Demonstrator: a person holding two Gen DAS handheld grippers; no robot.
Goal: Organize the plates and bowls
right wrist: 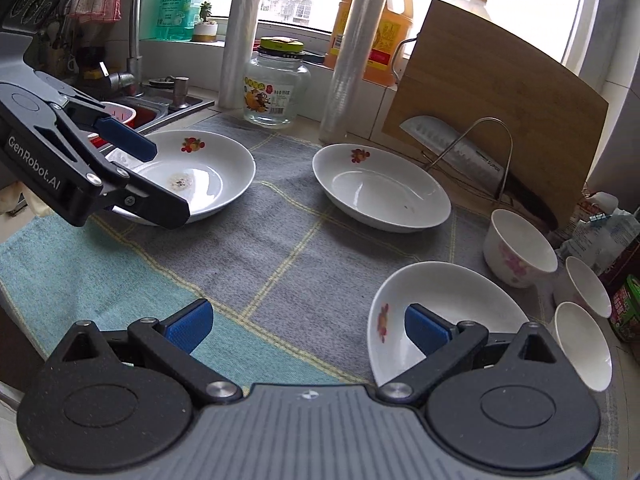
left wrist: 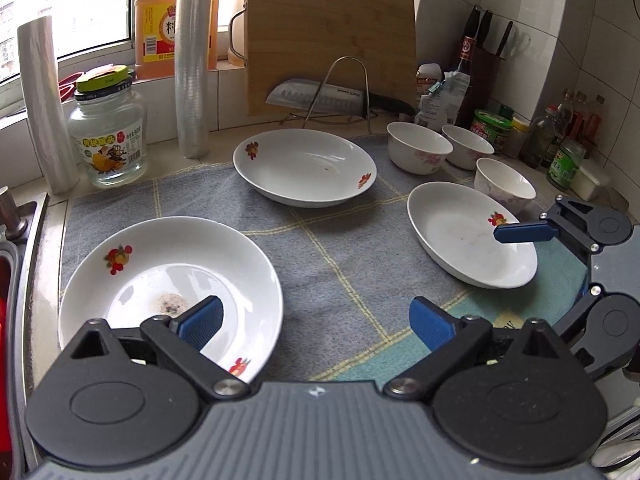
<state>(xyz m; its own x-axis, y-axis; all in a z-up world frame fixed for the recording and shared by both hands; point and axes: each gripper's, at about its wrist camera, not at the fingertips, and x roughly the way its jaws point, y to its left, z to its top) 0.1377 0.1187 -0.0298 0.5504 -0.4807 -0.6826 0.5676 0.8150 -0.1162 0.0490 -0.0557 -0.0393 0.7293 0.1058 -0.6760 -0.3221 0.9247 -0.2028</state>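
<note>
Plates, three of them, lie apart on a checked cloth (left wrist: 320, 256) over the counter: near-left plate (left wrist: 168, 280) with a dried stain at its centre, far plate (left wrist: 304, 166) in front of the cutting board (left wrist: 328, 36), right plate (left wrist: 468, 236). Three small bowls (left wrist: 418, 146) cluster at far right, near jars and bottles. Left gripper (left wrist: 316, 322) is released, jaws wide, one pad over the near-left plate's rim, nothing clamped. Right gripper (right wrist: 308, 324) likewise spread and empty, hanging above the right plate (right wrist: 444, 312). Nothing looks stacked yet. Risks, as judged: a glazed rim pinched shallowly could slip and chip on landing; the cloth may drag and shift neighbouring dishes; bowls sit close to the bottles, so a wide approach could knock them.
</note>
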